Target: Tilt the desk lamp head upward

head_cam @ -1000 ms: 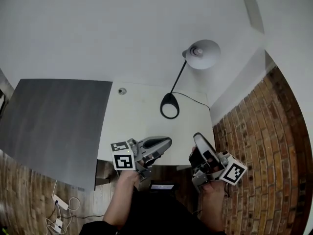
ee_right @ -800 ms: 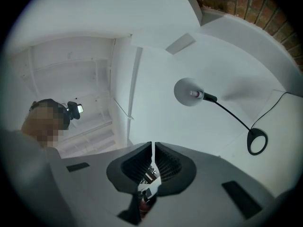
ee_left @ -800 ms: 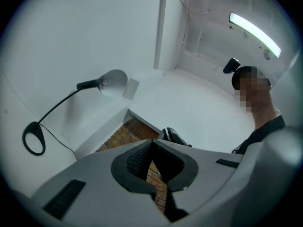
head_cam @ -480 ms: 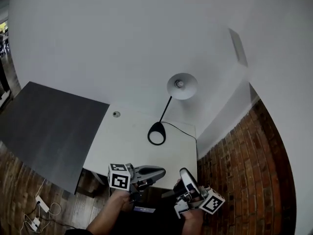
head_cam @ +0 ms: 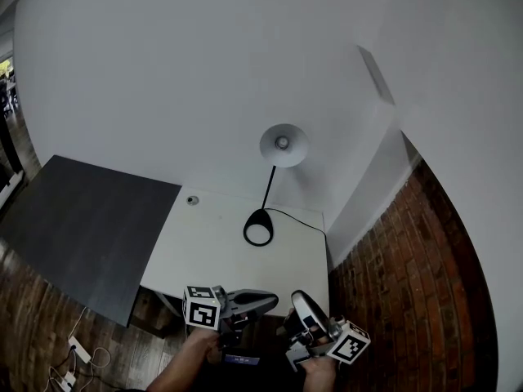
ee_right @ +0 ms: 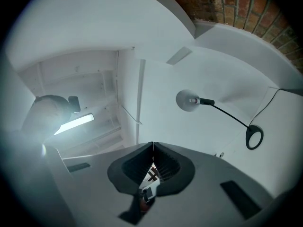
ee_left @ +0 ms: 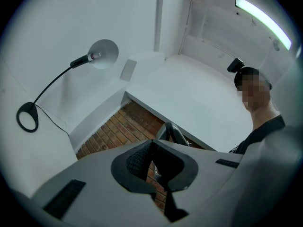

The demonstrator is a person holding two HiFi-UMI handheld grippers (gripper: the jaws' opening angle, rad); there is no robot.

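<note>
The desk lamp stands at the back of the white desk [head_cam: 204, 251]. Its black ring base [head_cam: 258, 227] carries a thin black arm up to the white dome head [head_cam: 283, 145], and the bulb shows in the open face of the head. The head [ee_left: 104, 54] [ee_right: 187, 100] appears small and far off in both gripper views. My left gripper [head_cam: 274, 300] and right gripper [head_cam: 296, 299] hover side by side at the desk's front edge, far from the lamp. Both are shut with nothing between the jaws.
A dark grey tabletop [head_cam: 82, 219] adjoins the desk on the left. A small round fitting [head_cam: 192, 200] sits in the desk's back left corner. The lamp's cord [head_cam: 298, 217] runs right towards the wall. Brick floor [head_cam: 409, 284] lies to the right, and a power strip [head_cam: 79, 349] at lower left.
The head view has swung, so the lamp and desk now sit lower and further left in it. Both grippers have sunk towards the bottom edge and drawn closer together.
</note>
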